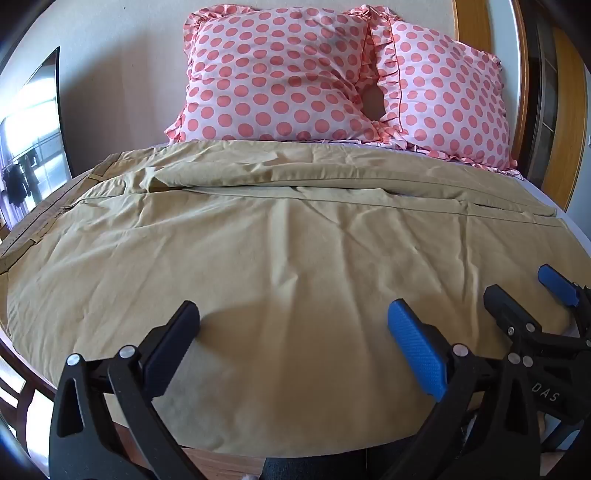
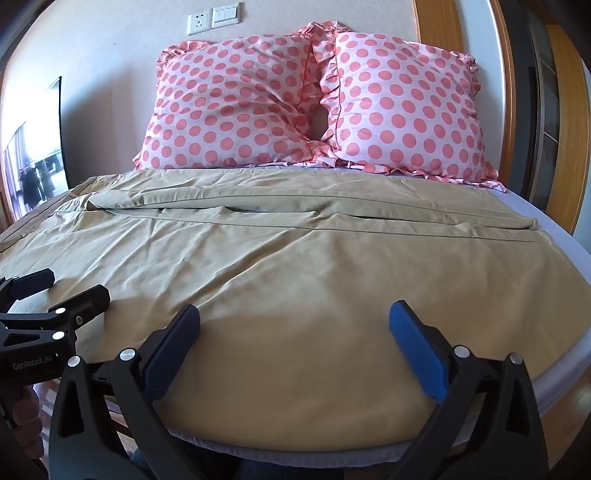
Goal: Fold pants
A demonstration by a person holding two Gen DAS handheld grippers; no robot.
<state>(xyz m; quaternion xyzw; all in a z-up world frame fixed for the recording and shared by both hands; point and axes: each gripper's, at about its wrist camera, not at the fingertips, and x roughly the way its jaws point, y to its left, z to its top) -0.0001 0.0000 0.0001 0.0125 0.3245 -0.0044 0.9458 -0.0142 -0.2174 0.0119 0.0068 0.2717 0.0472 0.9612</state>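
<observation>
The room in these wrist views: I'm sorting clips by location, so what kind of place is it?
Most likely a home bedroom: a bed with two polka-dot pillows against the wall, khaki pants spread across the mattress, and a wall socket above.

White letters "DAS" stand on the black plastic body of the right gripper (image 1: 532,291), seen from the left wrist view, and white "GenRobot.AI" stands on the black plastic body of the left gripper (image 2: 66,284), seen from the right wrist view.
</observation>
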